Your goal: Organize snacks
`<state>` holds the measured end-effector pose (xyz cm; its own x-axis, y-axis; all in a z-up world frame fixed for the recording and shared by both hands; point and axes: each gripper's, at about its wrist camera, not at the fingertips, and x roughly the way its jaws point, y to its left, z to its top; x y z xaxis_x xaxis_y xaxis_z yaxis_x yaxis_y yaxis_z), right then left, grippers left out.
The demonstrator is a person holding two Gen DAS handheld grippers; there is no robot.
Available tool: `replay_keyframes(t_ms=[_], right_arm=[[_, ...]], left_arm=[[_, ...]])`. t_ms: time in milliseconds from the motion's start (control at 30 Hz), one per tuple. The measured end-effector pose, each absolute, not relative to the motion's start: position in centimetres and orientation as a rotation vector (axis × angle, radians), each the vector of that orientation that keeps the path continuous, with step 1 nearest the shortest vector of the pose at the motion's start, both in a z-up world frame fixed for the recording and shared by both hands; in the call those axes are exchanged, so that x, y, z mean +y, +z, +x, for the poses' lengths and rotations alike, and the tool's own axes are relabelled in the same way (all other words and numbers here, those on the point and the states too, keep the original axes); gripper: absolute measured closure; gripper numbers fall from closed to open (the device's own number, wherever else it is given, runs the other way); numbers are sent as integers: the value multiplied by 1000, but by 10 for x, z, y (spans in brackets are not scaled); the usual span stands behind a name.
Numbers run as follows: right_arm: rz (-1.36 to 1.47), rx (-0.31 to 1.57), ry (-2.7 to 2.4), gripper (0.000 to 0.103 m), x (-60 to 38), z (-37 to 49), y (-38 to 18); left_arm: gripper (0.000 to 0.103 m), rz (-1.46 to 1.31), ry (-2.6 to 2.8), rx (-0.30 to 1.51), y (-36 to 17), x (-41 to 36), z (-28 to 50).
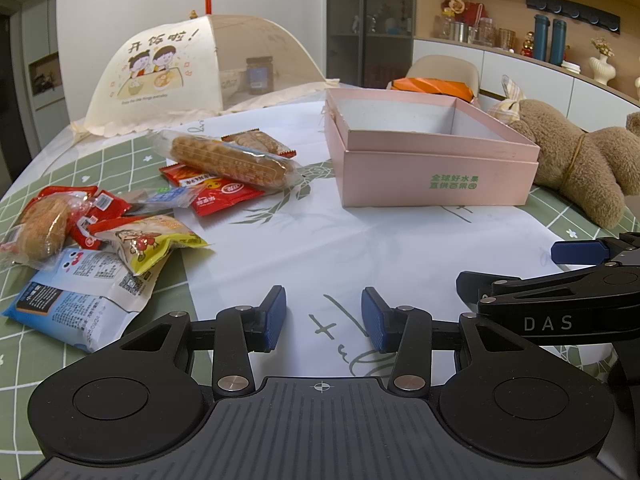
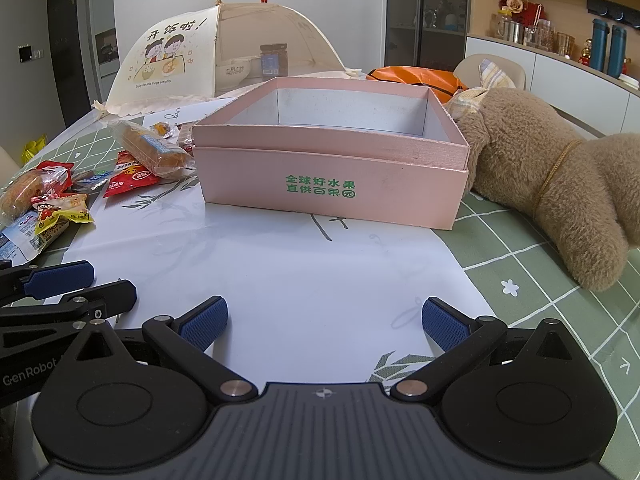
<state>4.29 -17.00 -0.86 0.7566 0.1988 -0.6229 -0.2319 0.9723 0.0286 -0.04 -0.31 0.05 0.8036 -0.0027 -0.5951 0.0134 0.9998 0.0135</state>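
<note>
On the counter (image 2: 540, 264) ahead of me the job has not really begun: every snack lies loose at my left and the pink box (image 2: 332, 184) holds nothing that I can see. Its pale inner floor shows bare in both views, though the near wall hides the closest strip of it. The box seems to sit nested in its own lid, open at the top.

My left gripper (image 1: 324, 316) hovers low over the white sheet, jaws spread a little and pinching nothing. My right gripper (image 2: 324, 322) sits beside it, jaws spread wide, also free, and pointed straight at the box front.

The snack pile (image 1: 120, 216) lies well apart from the box, to its left. A long waffle bar (image 1: 232, 160) in clear wrap rests on top of red packets (image 1: 216, 192); nearer me are a yellow packet (image 1: 148, 240), a blue and white bag (image 1: 80, 292) and a round pastry (image 1: 44, 228) in clear wrap.

I judge the step in hand to be the first pick. The yellow packet is nearest my left jaws, so the next move calls for swinging left, opening wider, and closing on its crimped edge without dragging the bag beneath. The wrappers look slick and overlapping, so neighbours may shift. A plush bear (image 2: 560, 192) leans against the box's right side.
</note>
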Motion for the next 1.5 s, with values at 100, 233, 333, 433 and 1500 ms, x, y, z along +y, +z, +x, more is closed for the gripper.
replay_keyframes(t_ms=[100, 233, 333, 433, 1500], right_arm=[[-51, 673, 235, 0, -170, 43, -9], [-52, 673, 235, 0, -170, 43, -9], [-51, 673, 235, 0, -170, 43, -9], [-52, 673, 235, 0, -170, 43, -9], [-60, 750, 273, 0, -172, 48, -6]], left_arm=[[55, 17, -9, 637, 0, -4, -1], [55, 17, -8, 637, 0, -4, -1], [55, 16, -8, 637, 0, -4, -1], [55, 16, -8, 637, 0, -4, -1], [56, 9, -11, 637, -3, -6, -2]])
